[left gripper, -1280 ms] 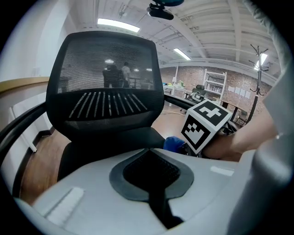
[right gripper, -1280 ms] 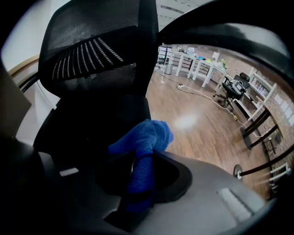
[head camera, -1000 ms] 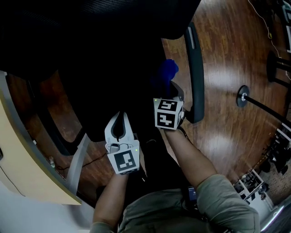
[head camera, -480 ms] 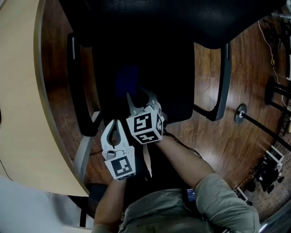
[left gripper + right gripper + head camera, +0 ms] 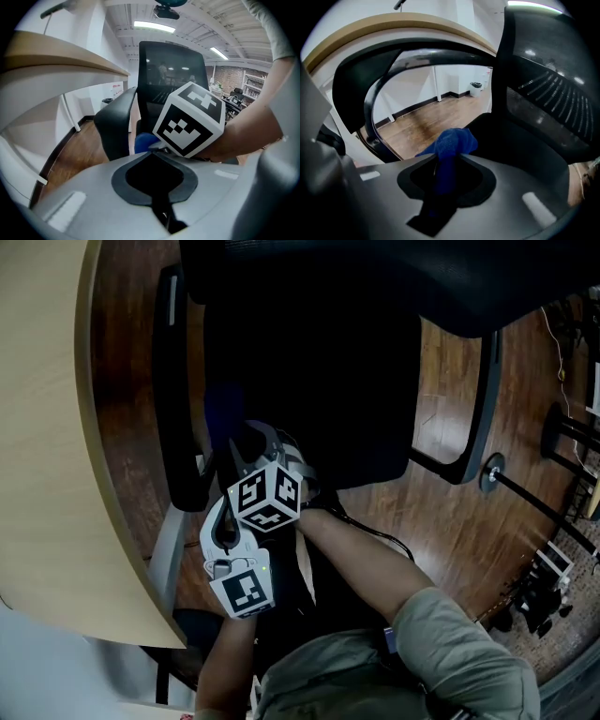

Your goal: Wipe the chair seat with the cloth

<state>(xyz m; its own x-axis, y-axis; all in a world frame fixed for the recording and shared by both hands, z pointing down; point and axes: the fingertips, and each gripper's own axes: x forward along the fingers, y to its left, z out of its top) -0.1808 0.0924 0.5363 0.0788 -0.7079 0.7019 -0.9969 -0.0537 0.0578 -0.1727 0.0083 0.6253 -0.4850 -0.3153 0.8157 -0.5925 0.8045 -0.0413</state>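
Note:
The black chair seat point(image 5: 328, 381) fills the middle of the head view. My right gripper point(image 5: 246, 435) is over the seat's front left part, near the left armrest point(image 5: 178, 381), and is shut on the blue cloth point(image 5: 223, 409). In the right gripper view the cloth point(image 5: 452, 143) bunches out between the jaws point(image 5: 447, 157) and lies down on the seat point(image 5: 511, 140). My left gripper point(image 5: 225, 504) sits just behind the right one at the seat's front edge, jaws shut and empty. The left gripper view shows its tips point(image 5: 152, 151) behind the right gripper's marker cube point(image 5: 190, 119).
A curved wooden desk point(image 5: 47, 427) runs close along the left, next to the left armrest. The right armrest point(image 5: 483, 399) and the backrest point(image 5: 394, 277) bound the seat. Wooden floor point(image 5: 441, 502) with stand bases point(image 5: 489, 472) lies to the right.
My right gripper has carried the cloth from the seat's right side, by the right armrest, across to the front left. The left gripper has stayed at the seat's front edge.

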